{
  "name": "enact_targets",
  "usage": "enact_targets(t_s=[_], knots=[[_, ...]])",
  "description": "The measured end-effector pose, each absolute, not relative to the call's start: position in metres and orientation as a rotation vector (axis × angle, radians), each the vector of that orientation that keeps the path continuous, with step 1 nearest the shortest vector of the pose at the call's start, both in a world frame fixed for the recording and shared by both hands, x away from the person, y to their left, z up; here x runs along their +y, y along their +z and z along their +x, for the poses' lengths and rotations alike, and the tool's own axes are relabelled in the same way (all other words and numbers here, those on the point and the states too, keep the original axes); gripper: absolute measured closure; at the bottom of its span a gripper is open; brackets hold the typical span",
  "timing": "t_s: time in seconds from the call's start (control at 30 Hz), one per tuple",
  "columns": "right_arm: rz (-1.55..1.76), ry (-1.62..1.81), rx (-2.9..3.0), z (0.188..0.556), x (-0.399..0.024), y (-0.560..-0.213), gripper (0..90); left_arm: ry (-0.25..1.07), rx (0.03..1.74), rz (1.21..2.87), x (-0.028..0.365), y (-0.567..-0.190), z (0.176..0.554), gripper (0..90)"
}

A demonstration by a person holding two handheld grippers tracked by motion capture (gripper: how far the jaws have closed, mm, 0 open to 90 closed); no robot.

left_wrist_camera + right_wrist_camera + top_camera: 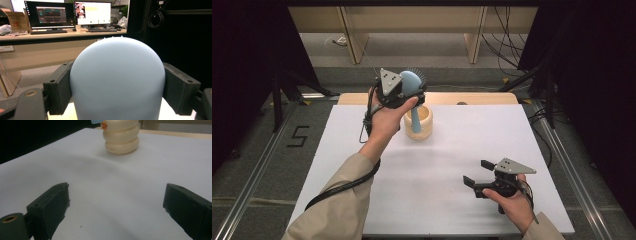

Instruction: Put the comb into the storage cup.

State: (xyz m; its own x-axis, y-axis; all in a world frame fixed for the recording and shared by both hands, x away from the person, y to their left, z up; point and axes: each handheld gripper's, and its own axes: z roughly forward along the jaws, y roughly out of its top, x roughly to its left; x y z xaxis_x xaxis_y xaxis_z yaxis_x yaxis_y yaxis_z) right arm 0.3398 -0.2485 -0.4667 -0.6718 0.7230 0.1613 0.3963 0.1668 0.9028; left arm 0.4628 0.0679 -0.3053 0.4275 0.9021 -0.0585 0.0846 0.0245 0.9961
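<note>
A pale blue tool with a rounded head (408, 81) stands with its stem down in a cream ribbed cup (424, 120) at the back middle of the white table (442, 165). My left gripper (408, 92) is shut on the head; in the left gripper view the blue dome (117, 75) sits between both black pads (58, 92), which press its sides. My right gripper (477, 172) rests low at the front right, open, with nothing between its fingers. In the right gripper view my right gripper (116, 202) faces the cream cup (121, 137) across bare white surface.
A wooden strip (482, 98) runs along the table's far edge. Metal rails (257, 165) and dark stands flank the table, and a "5" (298, 136) is marked on the floor at left. A desk with monitors (67, 15) stands beyond in the left gripper view.
</note>
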Motion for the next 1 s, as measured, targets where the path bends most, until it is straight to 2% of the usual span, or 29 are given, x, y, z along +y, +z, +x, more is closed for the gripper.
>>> enact_targets(t_s=[1.0], knots=[[1.078,1.511,2.147,0.34,-0.248,-0.468,7.7,0.833,0.93,1.406,0.066,-0.293,0.475,19.6]])
